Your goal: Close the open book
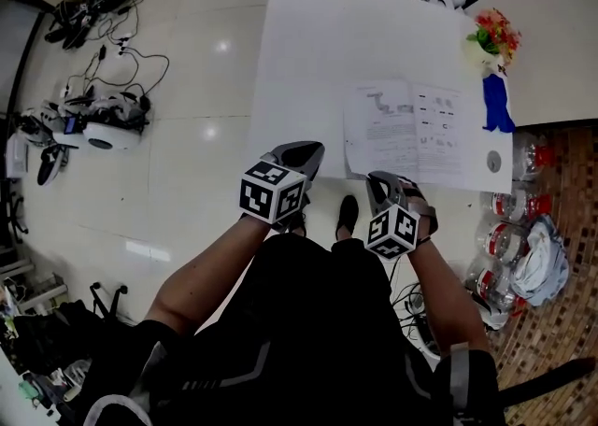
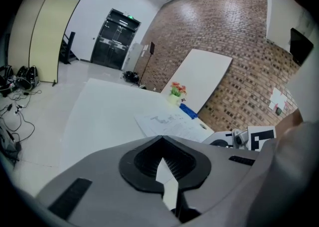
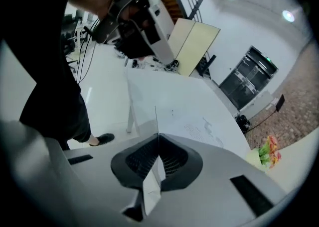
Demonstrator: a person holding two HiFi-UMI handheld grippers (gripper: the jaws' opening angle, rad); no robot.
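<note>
Pages of the open book (image 1: 411, 130) lie spread flat on the white counter (image 1: 308, 50), close to its near edge and toward its right side. Beyond the book, a small flower pot (image 1: 491, 36) and a blue object (image 1: 495, 102) sit by the right rim.

The right gripper (image 1: 381, 183) points steeply down at the book's near left corner. In the right gripper view its jaws are pressed together (image 3: 157, 136), and a thin white page (image 3: 155, 119) rises edge-on from between their tips. The jaws are clamped on that page. The rest of the book (image 3: 199, 129) lies flat on the counter just beyond. Whether the pinched page is a single sheet or several cannot be told.

The left gripper (image 1: 304, 155) hangs over the counter's near edge, to the left of the book and clear of it. In the left gripper view its jaws meet at the tips (image 2: 162, 139) with nothing held. Only the white counter shows through the slit behind them. From there the book (image 2: 172, 124) lies ahead and to the right, with no part of it between these jaws.
</note>
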